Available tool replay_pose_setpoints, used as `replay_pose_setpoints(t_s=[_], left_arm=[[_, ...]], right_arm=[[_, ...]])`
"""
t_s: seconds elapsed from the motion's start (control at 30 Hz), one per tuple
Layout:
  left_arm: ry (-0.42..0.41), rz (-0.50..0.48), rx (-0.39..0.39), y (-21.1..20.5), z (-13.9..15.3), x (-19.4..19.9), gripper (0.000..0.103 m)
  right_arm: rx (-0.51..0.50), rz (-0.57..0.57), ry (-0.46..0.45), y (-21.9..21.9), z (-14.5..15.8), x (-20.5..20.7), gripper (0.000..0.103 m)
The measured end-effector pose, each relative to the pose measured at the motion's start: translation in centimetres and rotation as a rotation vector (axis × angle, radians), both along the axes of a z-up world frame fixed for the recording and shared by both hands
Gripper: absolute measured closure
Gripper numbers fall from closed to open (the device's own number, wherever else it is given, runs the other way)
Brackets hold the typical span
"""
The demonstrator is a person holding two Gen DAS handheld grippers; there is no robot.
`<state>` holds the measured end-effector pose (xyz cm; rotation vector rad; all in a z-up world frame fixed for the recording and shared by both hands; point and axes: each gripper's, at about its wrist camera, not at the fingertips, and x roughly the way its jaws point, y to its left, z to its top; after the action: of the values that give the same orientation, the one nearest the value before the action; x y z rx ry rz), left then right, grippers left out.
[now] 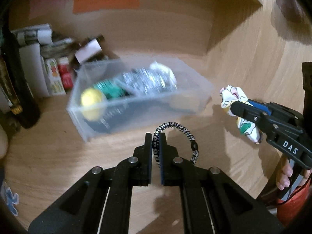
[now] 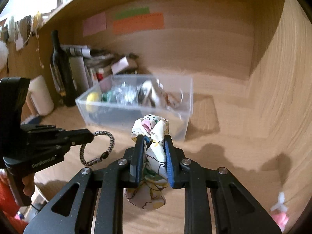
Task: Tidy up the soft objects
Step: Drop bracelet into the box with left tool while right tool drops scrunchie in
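Observation:
My left gripper (image 1: 156,136) is shut on a black-and-white braided hair tie (image 1: 175,125), held above the wooden desk in front of a clear plastic bin (image 1: 136,105). The hair tie also shows in the right wrist view (image 2: 97,148), hanging from the left gripper (image 2: 91,136). My right gripper (image 2: 153,138) is shut on a white floral scrunchie (image 2: 154,156) and holds it just in front of the bin (image 2: 187,105). In the left wrist view the right gripper (image 1: 234,105) and scrunchie (image 1: 232,93) are to the right of the bin. The bin holds a yellow ball (image 1: 91,103), a green item (image 1: 109,90) and other soft things.
A dark bottle (image 2: 60,72), boxes and papers (image 2: 87,58) stand at the back left against the wall. Coloured sticky notes (image 2: 138,22) are on the back wall. A wooden side panel (image 2: 282,97) rises on the right. A pink item (image 2: 278,214) lies at the front right.

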<state>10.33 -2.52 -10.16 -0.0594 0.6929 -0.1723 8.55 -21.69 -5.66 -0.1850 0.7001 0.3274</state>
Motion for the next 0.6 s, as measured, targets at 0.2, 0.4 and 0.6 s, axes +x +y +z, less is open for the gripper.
replay_pose_setpoints(t_s=[0.2, 0.4, 0.6], left_arm=[[-0.116, 0.056, 0.033, 1.7, 3.6, 1.0, 0.098], [-0.194, 0.108, 0.035, 3.4, 6.7, 2.8, 0.098], [-0.193, 0.145, 0.027, 4.3, 6.9, 5.6, 0.098]], right_arm=[[0.005, 0.011, -0.062, 1.2, 2.0, 1.8, 0.085], [-0.007, 0.028, -0.117, 2.8, 3.9, 3.4, 0.085], [0.001, 0.034, -0.132, 4.0, 4.2, 5.7, 0.085]])
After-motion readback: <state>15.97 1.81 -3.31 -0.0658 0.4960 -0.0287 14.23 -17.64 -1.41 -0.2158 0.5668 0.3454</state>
